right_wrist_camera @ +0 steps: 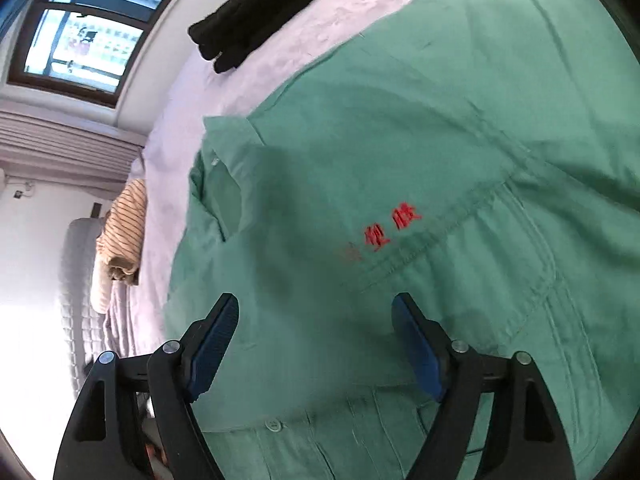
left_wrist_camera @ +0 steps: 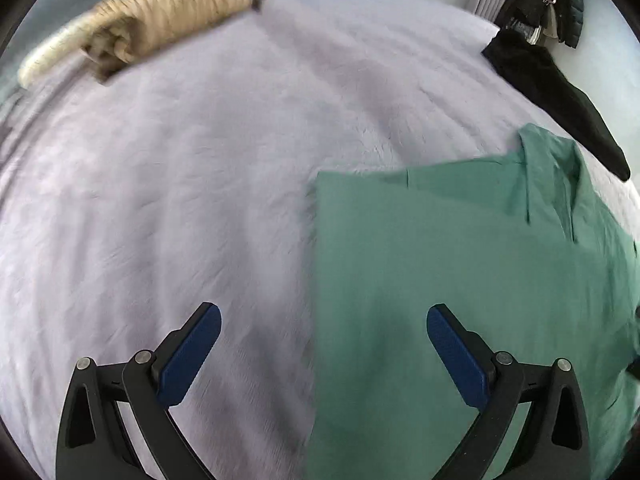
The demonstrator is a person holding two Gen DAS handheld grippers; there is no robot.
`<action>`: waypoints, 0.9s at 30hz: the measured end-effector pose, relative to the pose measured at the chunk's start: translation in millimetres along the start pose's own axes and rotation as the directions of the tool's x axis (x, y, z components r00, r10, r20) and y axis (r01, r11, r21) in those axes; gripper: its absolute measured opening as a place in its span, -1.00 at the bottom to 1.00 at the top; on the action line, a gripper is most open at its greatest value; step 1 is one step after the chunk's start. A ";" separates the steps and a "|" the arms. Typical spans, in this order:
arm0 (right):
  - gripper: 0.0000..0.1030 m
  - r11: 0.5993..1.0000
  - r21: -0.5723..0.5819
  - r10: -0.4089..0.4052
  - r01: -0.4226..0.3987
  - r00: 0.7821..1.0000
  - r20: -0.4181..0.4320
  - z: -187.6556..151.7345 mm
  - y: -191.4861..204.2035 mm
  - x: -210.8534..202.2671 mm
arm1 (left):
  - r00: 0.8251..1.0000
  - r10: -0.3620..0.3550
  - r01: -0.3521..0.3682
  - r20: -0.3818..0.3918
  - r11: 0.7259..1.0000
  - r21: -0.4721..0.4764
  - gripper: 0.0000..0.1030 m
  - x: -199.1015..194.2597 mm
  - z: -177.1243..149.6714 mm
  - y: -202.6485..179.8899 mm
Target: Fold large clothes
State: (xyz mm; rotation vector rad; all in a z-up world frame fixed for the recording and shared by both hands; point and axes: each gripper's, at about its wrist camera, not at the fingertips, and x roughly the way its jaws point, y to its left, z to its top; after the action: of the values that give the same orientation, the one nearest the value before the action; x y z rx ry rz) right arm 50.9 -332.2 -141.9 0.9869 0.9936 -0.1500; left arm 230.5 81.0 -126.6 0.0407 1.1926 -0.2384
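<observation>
Lavender bedspread (left_wrist_camera: 180, 184) fills my view, its far edge roomy. I've got the green shirt (left_wrist_camera: 460, 264) flat toward the near edge, collar pointing away; my right gripper (right_wrist_camera: 316, 320) hovers over it, my left gripper (left_wrist_camera: 324, 332) straddles its folded side edge. Both spread wide, holding nothing.

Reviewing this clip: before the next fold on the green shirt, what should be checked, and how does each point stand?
1. Left tongs open and empty: ok.
2. Right tongs open and empty: ok.
3. Green shirt lying flat on the bedspread: ok, left edge straight.
4. Collar smooth: not ok, it looks rumpled.
5. Black garment apart from the shirt: ok.
6. Striped folded garment out of the way: ok.
</observation>
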 end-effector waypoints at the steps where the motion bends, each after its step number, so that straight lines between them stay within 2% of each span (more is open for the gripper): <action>1: 0.60 1.000 -0.004 0.000 0.000 1.000 0.002 0.5 1.6 0.2 | 0.999 -0.007 0.007 -0.043 1.000 -0.002 1.00 12.8 8.0 -1.5; 2: 0.60 1.000 -0.004 -0.004 0.004 1.000 -0.002 2.5 3.2 4.4 | 0.995 -0.022 0.021 -0.100 1.000 -0.011 0.99 29.8 14.1 -3.9; 4: 0.60 0.999 0.008 -0.042 0.042 0.999 -0.024 5.0 5.2 16.2 | 0.993 -0.044 0.041 -0.109 0.999 -0.032 0.75 37.8 17.8 -8.4; 5: 0.49 0.998 0.010 -0.058 0.059 0.998 -0.035 5.8 3.8 18.6 | 0.995 -0.049 0.047 -0.088 0.998 -0.034 0.36 33.5 18.3 -11.3; 6: 0.28 0.996 -0.010 -0.094 0.094 0.995 -0.041 8.9 5.4 20.7 | 0.998 -0.034 0.032 -0.059 0.999 -0.032 -0.21 26.2 18.0 -13.6; 7: -0.69 0.988 -0.067 -0.141 0.137 0.989 -0.052 12.5 12.9 23.3 | 0.999 0.007 -0.008 -0.036 1.000 -0.028 -0.51 19.7 17.8 -13.4; 8: -0.86 0.985 -0.105 -0.146 0.141 0.988 -0.049 10.8 17.0 19.5 | 1.000 0.016 -0.016 -0.022 0.999 -0.037 -0.67 13.8 17.3 -8.5; 9: -0.86 0.981 -0.155 -0.123 0.116 0.992 -0.035 13.1 28.4 16.0 | 1.000 -0.030 0.030 -0.004 0.997 -0.071 -0.76 7.7 16.1 0.9; 10: -0.86 0.974 -0.208 -0.093 0.087 0.995 -0.019 15.2 39.5 10.8 | 0.998 -0.055 0.055 0.002 0.994 -0.091 -0.76 4.7 15.4 7.2; 12: -0.86 0.946 -0.319 -0.058 0.063 0.998 0.025 21.4 61.5 1.6 | 0.998 -0.065 0.067 0.024 0.992 -0.107 -0.87 -0.3 14.9 15.4; 13: -0.87 0.935 -0.347 -0.059 0.069 0.997 0.039 23.7 67.3 1.1 | 0.999 -0.041 0.044 0.031 0.994 -0.104 -0.94 -0.1 17.0 17.2; 16: -0.86 0.922 -0.362 -0.131 0.141 0.990 0.052 35.9 61.1 15.9 | 0.999 0.045 -0.041 0.026 0.992 -0.120 -0.95 8.8 19.9 22.0; 17: -0.86 0.921 -0.342 -0.182 0.185 0.982 0.043 39.2 49.3 26.1 | 0.997 0.078 -0.075 0.022 0.988 -0.135 -0.95 10.1 18.4 23.0; 19: -0.81 0.939 -0.272 -0.223 0.210 0.975 -0.018 42.5 21.4 41.0 | 0.994 0.104 -0.100 0.015 0.982 -0.160 -0.94 6.5 16.1 30.7; 21: -0.63 0.962 -0.214 -0.178 0.170 0.984 -0.020 41.6 6.1 33.9 | 0.996 0.089 -0.086 0.011 0.983 -0.162 -0.94 -0.3 9.8 38.0; 22: -0.43 0.966 -0.196 -0.175 0.170 0.984 -0.009 40.1 3.0 27.5 | 0.997 0.076 -0.073 0.011 0.986 -0.150 -0.94 -7.3 5.7 35.9; 23: -0.10 0.965 -0.188 -0.187 0.183 0.982 0.000 37.7 2.2 20.4 | 0.998 0.065 -0.064 0.006 0.990 -0.124 -0.94 -16.5 -3.2 33.1; 25: 0.20 0.967 -0.179 -0.184 0.182 0.983 0.008 29.7 2.6 7.7 | 0.998 0.062 -0.061 0.003 0.996 -0.061 -0.94 -34.8 -18.8 26.4; 26: 0.20 0.970 -0.170 -0.175 0.173 0.985 0.004 23.2 3.7 0.2 | 0.998 0.064 -0.063 0.010 0.997 -0.036 -0.94 -41.2 -25.3 28.5; 27: 0.20 0.974 -0.162 -0.158 0.156 0.987 -0.002 15.4 5.7 -6.0 | 0.997 0.069 -0.069 0.027 0.998 0.006 -0.82 -52.9 -36.1 24.7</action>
State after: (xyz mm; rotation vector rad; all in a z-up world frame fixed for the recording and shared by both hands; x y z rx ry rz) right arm 60.2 -342.4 -131.1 0.7627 1.0808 -0.1906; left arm 184.2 119.3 -93.4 0.0846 1.1615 -0.1824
